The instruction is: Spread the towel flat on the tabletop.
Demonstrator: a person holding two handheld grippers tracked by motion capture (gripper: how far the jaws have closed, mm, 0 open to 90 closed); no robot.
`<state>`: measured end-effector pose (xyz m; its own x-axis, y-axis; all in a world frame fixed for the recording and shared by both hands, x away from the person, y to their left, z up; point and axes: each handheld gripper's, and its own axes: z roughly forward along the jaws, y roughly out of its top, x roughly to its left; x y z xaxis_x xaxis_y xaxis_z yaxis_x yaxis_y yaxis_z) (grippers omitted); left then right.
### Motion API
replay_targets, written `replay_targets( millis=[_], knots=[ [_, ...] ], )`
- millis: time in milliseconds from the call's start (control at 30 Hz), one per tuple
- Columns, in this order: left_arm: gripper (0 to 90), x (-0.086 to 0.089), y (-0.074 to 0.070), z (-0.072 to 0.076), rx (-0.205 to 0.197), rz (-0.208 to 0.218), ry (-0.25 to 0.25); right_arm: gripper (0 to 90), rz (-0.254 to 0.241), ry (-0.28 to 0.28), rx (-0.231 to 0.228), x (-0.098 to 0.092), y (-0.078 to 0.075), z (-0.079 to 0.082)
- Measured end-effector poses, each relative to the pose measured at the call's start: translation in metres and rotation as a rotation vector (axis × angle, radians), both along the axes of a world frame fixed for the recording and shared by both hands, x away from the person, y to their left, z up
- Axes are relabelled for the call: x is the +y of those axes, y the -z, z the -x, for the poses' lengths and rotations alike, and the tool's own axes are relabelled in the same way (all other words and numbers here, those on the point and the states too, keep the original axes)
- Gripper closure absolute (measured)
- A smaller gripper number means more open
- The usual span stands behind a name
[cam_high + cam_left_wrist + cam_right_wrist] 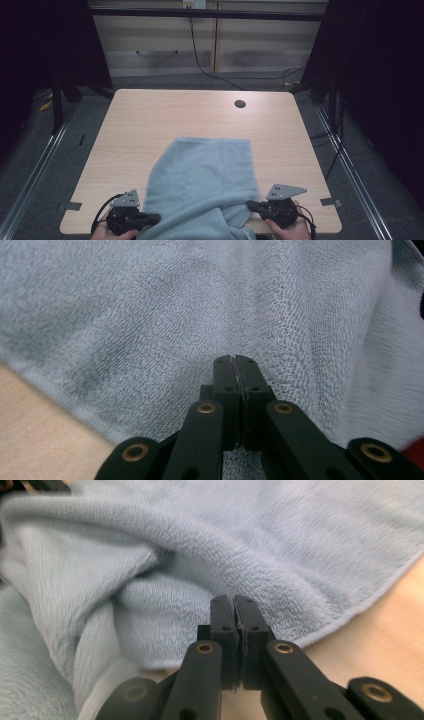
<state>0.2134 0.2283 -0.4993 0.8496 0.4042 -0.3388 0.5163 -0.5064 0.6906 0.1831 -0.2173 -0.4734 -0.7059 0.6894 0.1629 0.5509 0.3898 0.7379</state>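
High view shows a light blue towel (200,185) spread over the near half of a wooden table (150,115), its far edge lying flat toward the middle and its near part bunched and hanging over the edge closest to the person. The left gripper (152,218) sits at the towel's left side, its tips right against the cloth, and the right gripper (251,204) sits at the towel's right side, its tips touching a rumpled fold. A hand (287,227) holds the right gripper from below, and the other hand (112,232) holds the left one. Left gripper view has the two black jaws pressed together, no gap between them, with the towel (200,305) stretching ahead of and to both sides of the tips; whether any cloth is pinched between them cannot be told, since the jaws meet face to face. A strip of bare table (40,425) lies to the left of these jaws. Right gripper view also has its jaws closed flat against each other, with a thick fold of the towel (150,605) just ahead and to the left of the tips, the towel's hemmed edge running off to the right, and bare table (380,635) on the right of the jaws
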Motion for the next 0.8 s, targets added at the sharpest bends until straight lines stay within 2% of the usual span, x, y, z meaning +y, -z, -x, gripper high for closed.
replay_targets(
  millis=[33,67,100,133,167,200,233,267,300,333,367,400,433,467,500,533,567,600,667,700,733,767,800],
  knots=[
    [85.6,0.001,-0.002,-0.002,-0.002,0.036,-0.004,83.0,0.017,0.001,-0.011,0.0,-0.003,-0.003],
    [83.1,0.004,-0.009,-0.014,-0.014,0.085,-0.043,76.6,-0.036,0.006,-0.018,-0.002,-0.009,-0.01],
    [81.7,0.004,-0.009,-0.014,-0.014,0.085,-0.043,76.0,-0.053,0.011,-0.032,-0.003,-0.012,-0.014],
    [81.7,0.005,-0.012,-0.023,-0.034,0.093,-0.068,76.0,-0.053,0.011,-0.032,-0.003,-0.012,-0.014],
    [77.6,0.006,-0.018,-0.041,-0.054,0.081,-0.117,73.2,-0.06,0.019,-0.055,-0.002,-0.017,-0.025],
    [74.4,0.006,-0.018,-0.041,-0.054,0.081,-0.117,72.3,-0.064,0.026,-0.05,-0.001,-0.017,-0.03],
    [74.4,0.007,-0.02,-0.058,-0.061,0.069,-0.162,72.3,-0.064,0.026,-0.05,-0.001,-0.017,-0.03],
    [70.7,0.009,-0.022,-0.072,-0.05,0.077,-0.188,69.0,-0.056,0.036,-0.032,0.004,-0.01,-0.048],
    [70.7,0.01,-0.023,-0.086,-0.053,0.074,-0.216,69.0,-0.056,0.036,-0.032,0.004,-0.01,-0.048],
    [68.9,0.011,-0.024,-0.097,-0.07,0.069,-0.252,69.0,-0.047,0.038,-0.021,0.006,-0.005,-0.057],
    [66.0,0.012,-0.023,-0.108,-0.065,0.075,-0.272,67.5,-0.022,0.057,-0.003,0.011,0.008,-0.07],
    [66.0,0.013,-0.021,-0.118,-0.047,0.075,-0.296,67.5,-0.022,0.057,-0.003,0.011,0.008,-0.07],
    [64.4,0.011,-0.019,-0.125,-0.052,0.06,-0.317,67.2,-0.014,0.065,0.009,0.013,0.013,-0.075],
    [61.9,0.011,-0.016,-0.131,-0.056,0.057,-0.326,66.8,-0.006,0.076,0.013,0.014,0.018,-0.078],
    [61.2,0.009,-0.012,-0.136,-0.041,0.057,-0.337,66.2,0.002,0.078,0.019,0.015,0.021,-0.081],
    [57.3,0.004,-0.007,-0.142,-0.045,0.02,-0.361,64.9,0.016,0.085,0.031,0.016,0.024,-0.082],
    [57.2,0.004,-0.007,-0.142,-0.045,0.02,-0.361,64.9,0.016,0.085,0.031,0.016,0.024,-0.082],
    [57.2,0.0,-0.003,-0.147,-0.051,-0.001,-0.375,64.3,0.027,0.08,0.03,0.017,0.026,-0.081],
    [57.3,-0.003,-0.001,-0.149,-0.061,-0.018,-0.386,63.8,0.034,0.079,0.028,0.018,0.026,-0.08],
    [57.9,-0.005,0.002,-0.15,-0.05,-0.029,-0.386,62.9,0.031,0.079,0.029,0.019,0.028,-0.078],
    [60.8,-0.006,0.005,-0.151,-0.04,-0.045,-0.377,62.7,0.028,0.081,0.024,0.018,0.028,-0.078],
    [67.1,-0.007,0.007,-0.151,-0.047,-0.035,-0.367,62.7,0.025,0.078,0.026,0.018,0.028,-0.077],
    [75.3,-0.007,0.007,-0.151,-0.032,-0.029,-0.369,62.4,0.024,0.08,0.03,0.018,0.028,-0.077]
  ],
)
